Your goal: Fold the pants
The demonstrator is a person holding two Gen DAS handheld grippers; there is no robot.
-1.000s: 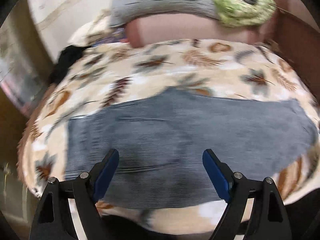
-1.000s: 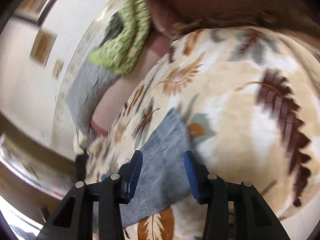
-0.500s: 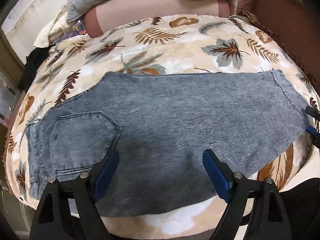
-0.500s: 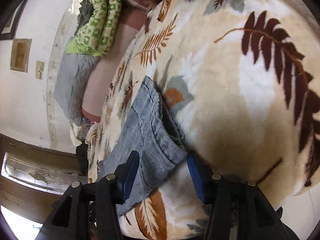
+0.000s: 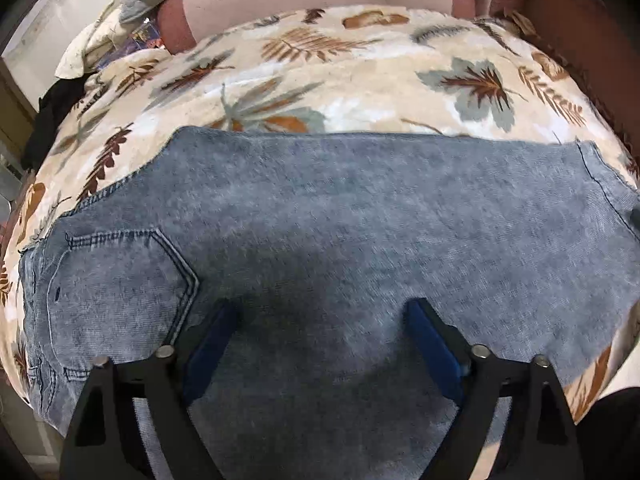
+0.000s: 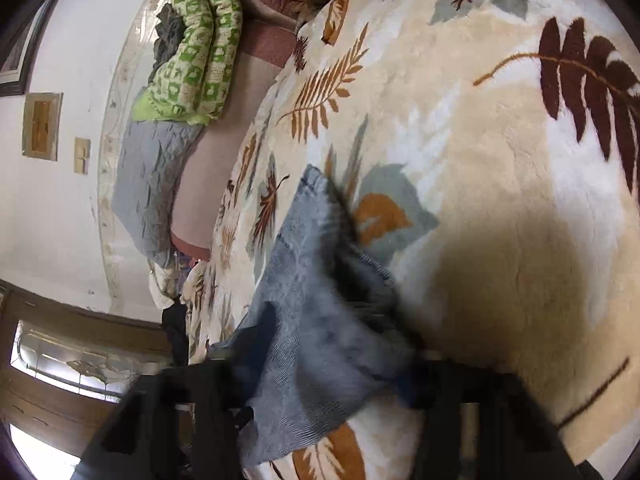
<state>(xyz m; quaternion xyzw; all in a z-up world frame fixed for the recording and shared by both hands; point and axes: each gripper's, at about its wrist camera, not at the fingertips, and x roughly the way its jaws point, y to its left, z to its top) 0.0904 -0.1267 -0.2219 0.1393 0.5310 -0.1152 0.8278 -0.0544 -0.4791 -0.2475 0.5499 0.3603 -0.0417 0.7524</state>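
The pants, a faded grey-blue denim pair, lie stretched out flat across the bed, on a cream blanket printed with brown and teal leaves. Seen from the left wrist, the waist and a stitched back pocket are at the left end and the hem at the right end. Only one leg's width shows, so I judge the pair already lies doubled leg over leg; that lengthwise step looks done. The crosswise folds, hem toward waist, are not yet made, since the cloth is still at full length.

The left tool hangs just above the middle of the denim with its blue pads spread wide and nothing between them; the jaws have just been opening a little further. It grips nothing.

The right tool is at the hem end. Its jaws have just been closing, and the denim at the hem sits bunched between them, lifted into a rumpled ridge off the blanket. The picture is blurred there, so I cannot tell whether the pads already press the cloth or only flank it.

So I would put the work near its middle: pants laid out and halved, the hem end being taken up, and the carrying-over and final squaring all left to do. Pillows and a green quilt at the head of the bed lie well apart from the work.
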